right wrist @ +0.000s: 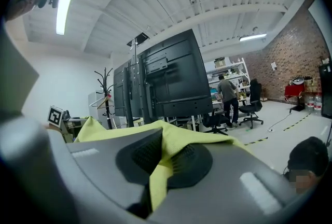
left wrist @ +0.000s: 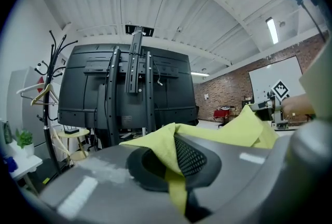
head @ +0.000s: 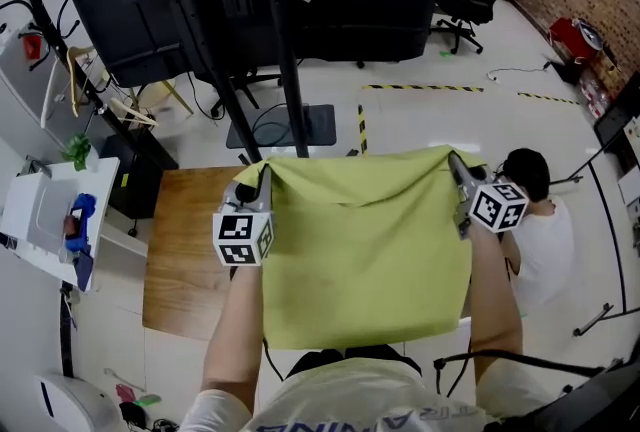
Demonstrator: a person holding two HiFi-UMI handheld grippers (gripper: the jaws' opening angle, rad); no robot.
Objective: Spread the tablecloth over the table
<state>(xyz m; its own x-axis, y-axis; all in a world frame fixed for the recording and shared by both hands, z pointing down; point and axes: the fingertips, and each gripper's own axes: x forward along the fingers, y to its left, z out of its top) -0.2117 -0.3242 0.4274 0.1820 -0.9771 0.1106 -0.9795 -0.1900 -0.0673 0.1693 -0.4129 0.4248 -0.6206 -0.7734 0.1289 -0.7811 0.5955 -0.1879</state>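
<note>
Left gripper (head: pixel 264 176) and right gripper (head: pixel 456 164) each pinch 1 far corner of the tablecloth (head: pixel 365 250); the wooden table (head: pixel 190 250) lies below, mostly leftward.

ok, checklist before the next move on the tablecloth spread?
1. Grip of left gripper on a tablecloth corner: ok, shut on it.
2. Grip of right gripper on the other corner: ok, shut on it.
3. Far edge taut between the grippers: not ok, it dips in the middle.
4. Coverage of table: not ok, bare wood shows at the left.
5. Where the table's right edge lies: cannot tell, hidden under the cloth.
6. Clearance from the person beside the right gripper: cannot tell.
</note>
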